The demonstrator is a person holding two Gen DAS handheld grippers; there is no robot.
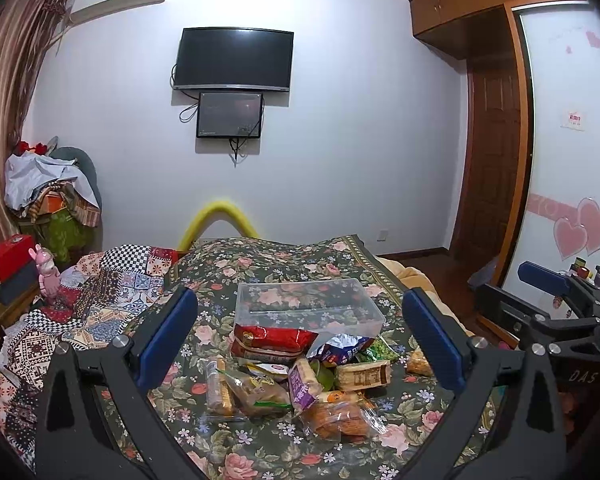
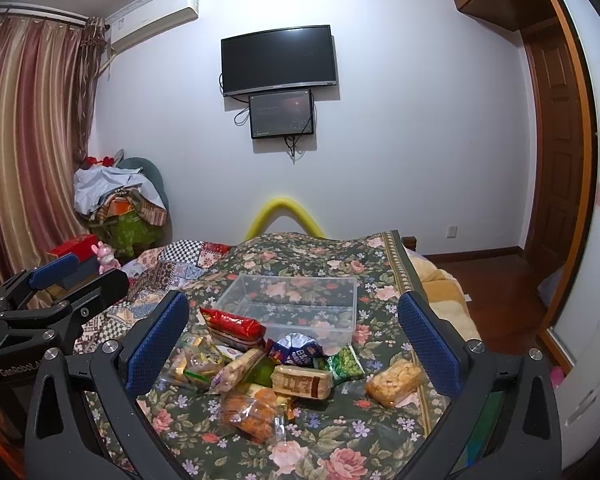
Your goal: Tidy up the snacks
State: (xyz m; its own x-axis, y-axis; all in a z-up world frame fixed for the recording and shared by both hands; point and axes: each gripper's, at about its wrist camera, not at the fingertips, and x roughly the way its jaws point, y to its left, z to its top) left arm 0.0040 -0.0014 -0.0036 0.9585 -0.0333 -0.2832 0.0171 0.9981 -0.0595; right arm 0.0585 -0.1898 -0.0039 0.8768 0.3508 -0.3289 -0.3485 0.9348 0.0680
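Clear plastic, the bin (image 1: 310, 308) sits empty on the floral bedspread (image 1: 260, 452), straight ahead of both grippers and beyond the snack pile (image 1: 296, 376), which lies between them and the bin's near wall. Any snack therefore has to travel forward, away from the grippers, to go in.

Both tools stand wide open and hold nothing. The left gripper (image 1: 300, 340) frames most of the pile between its blue pads; the right gripper (image 2: 294, 344) does the same from a spot further right. Each also shows at the edge of the other's view, level and just beside it.

The red bag (image 1: 274, 344) lies nearest the bin, its long axis running across the grippers' line of sight, touching or nearly touching the bin wall. The tan cracker pack (image 2: 302, 382) also lies crosswise in the middle. The loose biscuit bag (image 2: 394, 378) sits apart on the right of the pile, nearer the right gripper and probably its easiest first pick. The long pack (image 1: 219, 386) on the left edge points roughly forward and is nearer the left gripper.

The right view shows the biscuit bag whole and clear of the rest; in the left view it is largely hidden behind the right pad. The left view shows the pile's left-hand packs more plainly.
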